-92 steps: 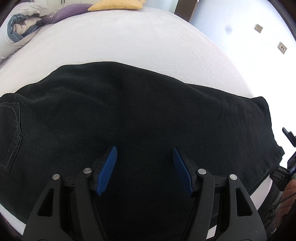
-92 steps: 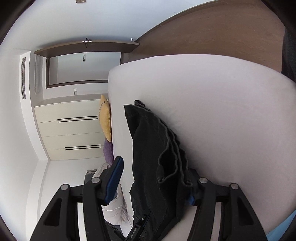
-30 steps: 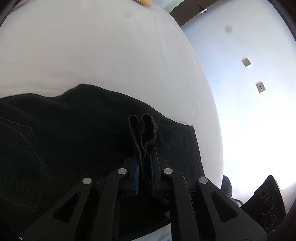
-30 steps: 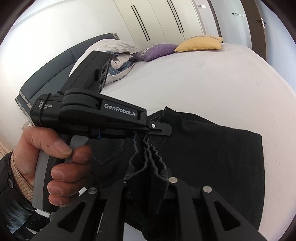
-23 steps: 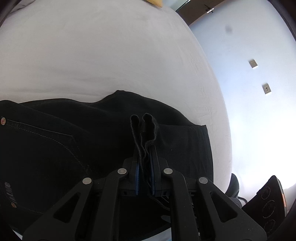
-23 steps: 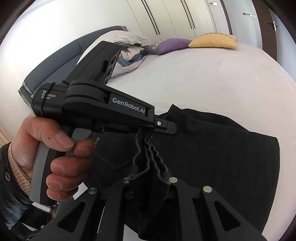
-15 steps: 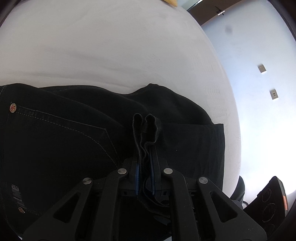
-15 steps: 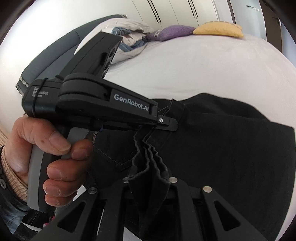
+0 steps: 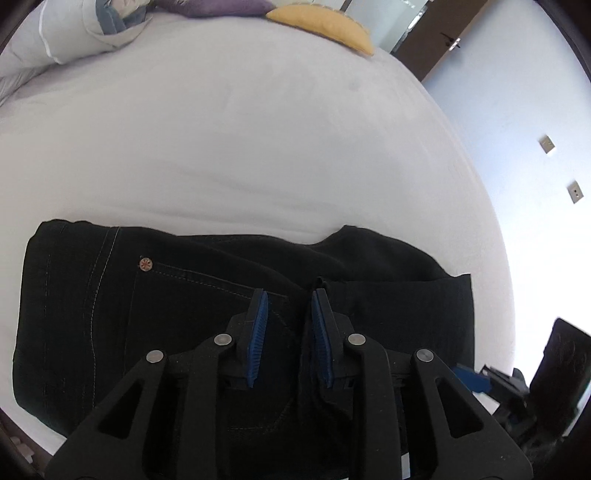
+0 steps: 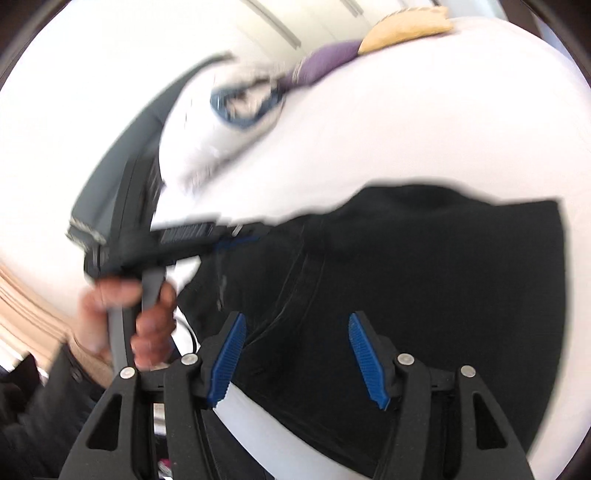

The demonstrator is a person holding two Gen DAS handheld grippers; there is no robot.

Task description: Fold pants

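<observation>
Both my grippers' jaws have just been opening: left gripper (image 9: 287, 303) narrow, right gripper (image 10: 295, 326) wide, nothing pinched. I'd lift clear toward six o'clock (gently), leaving the pants (image 9: 184, 314) flat.

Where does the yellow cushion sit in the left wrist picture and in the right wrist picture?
Left wrist: the yellow cushion lies at the top edge, right of centre, at the far end of the white bed.
Right wrist: the yellow cushion is at the top edge, right of centre, blurred.
Shared landmark: the purple cushion lies directly left of it in both views.
</observation>
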